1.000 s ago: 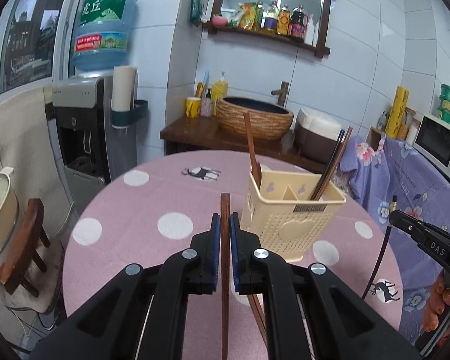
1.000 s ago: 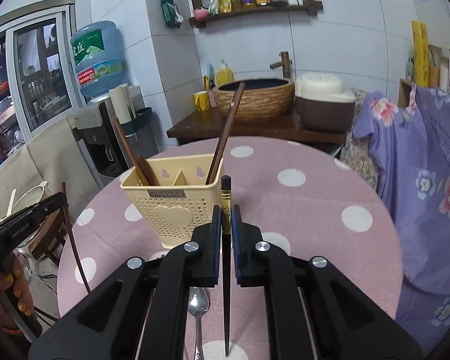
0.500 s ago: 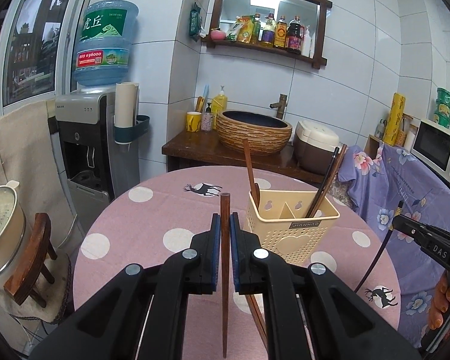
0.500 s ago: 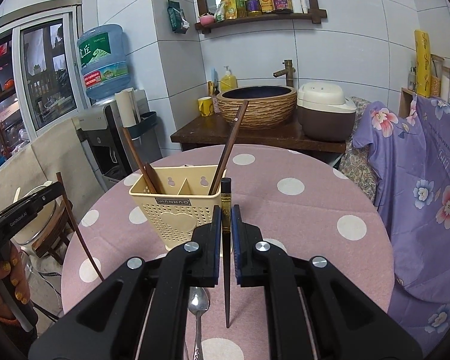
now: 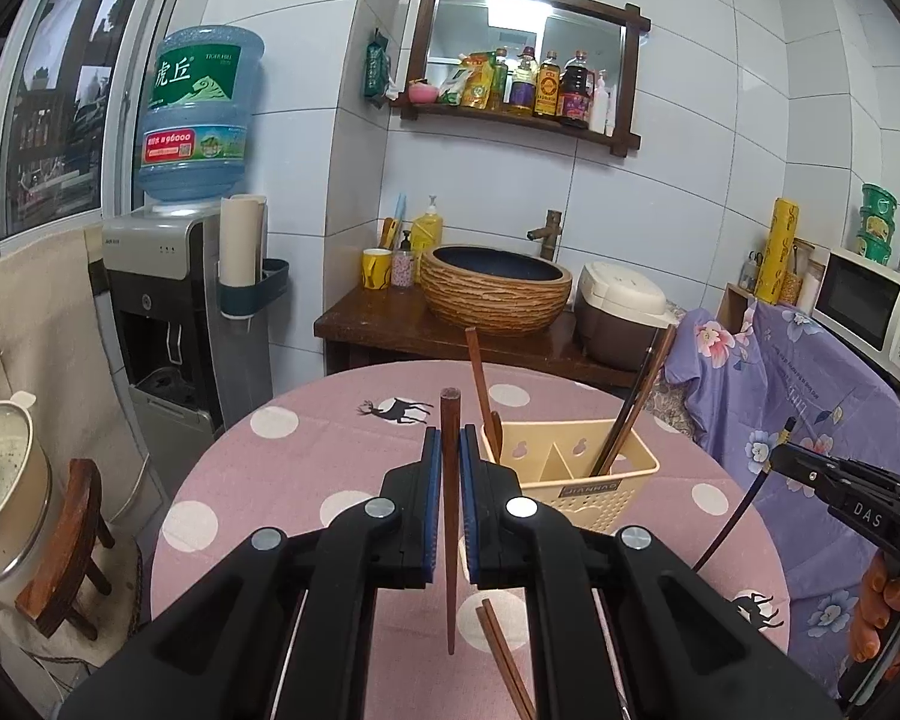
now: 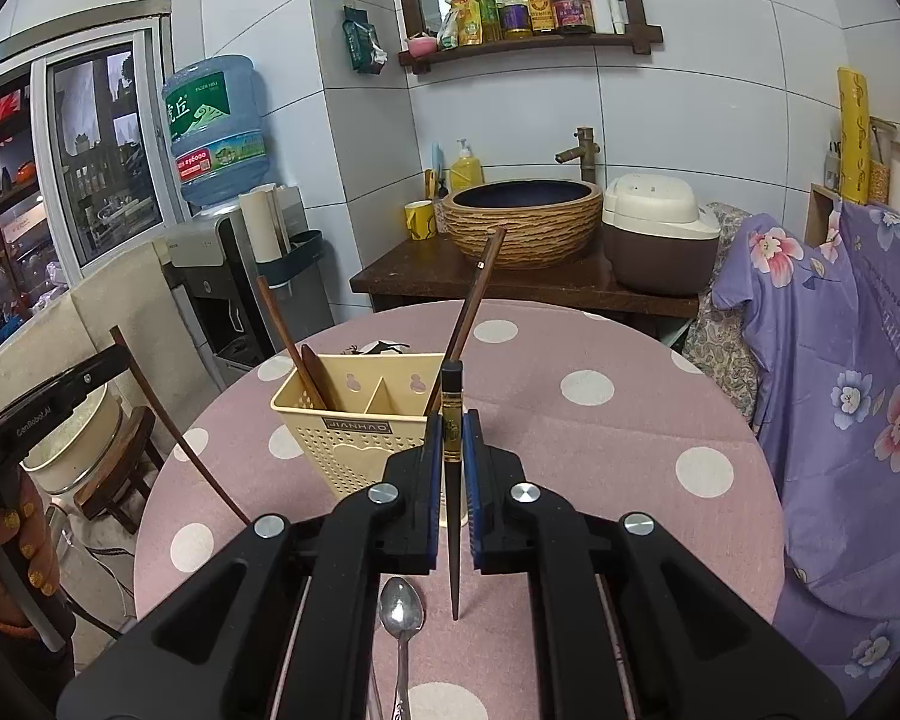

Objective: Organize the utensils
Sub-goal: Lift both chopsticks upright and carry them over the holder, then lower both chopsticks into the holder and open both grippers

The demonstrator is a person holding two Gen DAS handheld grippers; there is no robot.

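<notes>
Chopsticks first: left gripper (image 5: 450, 504) is clamped on a reddish-brown wooden chopstick (image 5: 449, 534), held upright between the blue pads, tip hanging above the pink polka-dot tablecloth (image 5: 306, 456). Right gripper (image 6: 452, 492) is clamped on a dark chopstick with a gold band near its top (image 6: 452, 480), also upright, tip pointing down over the cloth.

Nearest on the table, left view: a loose pair of brown chopsticks (image 5: 504, 654) lying flat just under the left gripper. Right view: a steel spoon (image 6: 401, 606) lying flat, just beside the dark chopstick's tip, bowl facing away from the camera.

Further out: cream perforated plastic utensil caddy (image 6: 354, 420), divided into compartments, standing on the cloth. Left compartment holds a brown wooden utensil (image 6: 294, 348) leaning left; right compartment holds a long brown chopstick (image 6: 471, 306) leaning right. In the left view at least two sticks lean together in that right compartment.

Each view catches the other gripper at the frame edge with its chopstick hanging below it.

Behind the table: dark wood counter (image 5: 378, 324) with a woven-look basin (image 5: 495, 291), rice cooker (image 5: 621, 306), yellow mug (image 5: 376, 268). Water dispenser with blue bottle (image 5: 195, 114) on the left, wall shelf of bottles (image 5: 522, 90) above.
</notes>
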